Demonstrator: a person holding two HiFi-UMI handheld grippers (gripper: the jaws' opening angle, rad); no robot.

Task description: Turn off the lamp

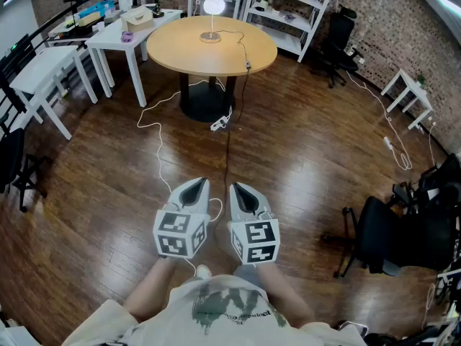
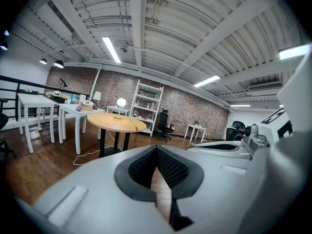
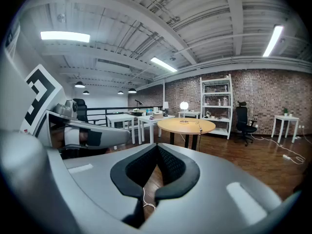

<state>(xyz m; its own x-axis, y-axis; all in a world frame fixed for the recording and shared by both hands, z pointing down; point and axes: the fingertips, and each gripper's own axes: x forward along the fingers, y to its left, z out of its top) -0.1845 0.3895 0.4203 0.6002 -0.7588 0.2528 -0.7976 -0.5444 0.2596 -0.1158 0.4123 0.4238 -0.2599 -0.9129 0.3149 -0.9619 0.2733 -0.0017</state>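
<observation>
The lamp [image 1: 213, 6] is lit, with a round white globe on a thin stem, and it stands at the far side of a round wooden table [image 1: 180, 49]. Its cord runs across the tabletop to a small inline switch [image 1: 247, 65] at the near right edge. Both grippers are far from the table, held side by side low in front of the person. My left gripper [image 1: 194, 184] and right gripper [image 1: 240, 189] are shut and hold nothing. The lamp [image 2: 121, 103] shows small in the left gripper view, beyond the left gripper [image 2: 157, 150]. The right gripper [image 3: 157, 147] view also has the lamp [image 3: 184, 106] in the distance.
Wooden floor lies between me and the table, crossed by white cables [image 1: 155, 132] and a power strip [image 1: 218, 125]. White desks [image 1: 43, 71] stand at the left and a white shelf [image 1: 292, 13] at the back. Black office chairs [image 1: 403, 236] sit at the right.
</observation>
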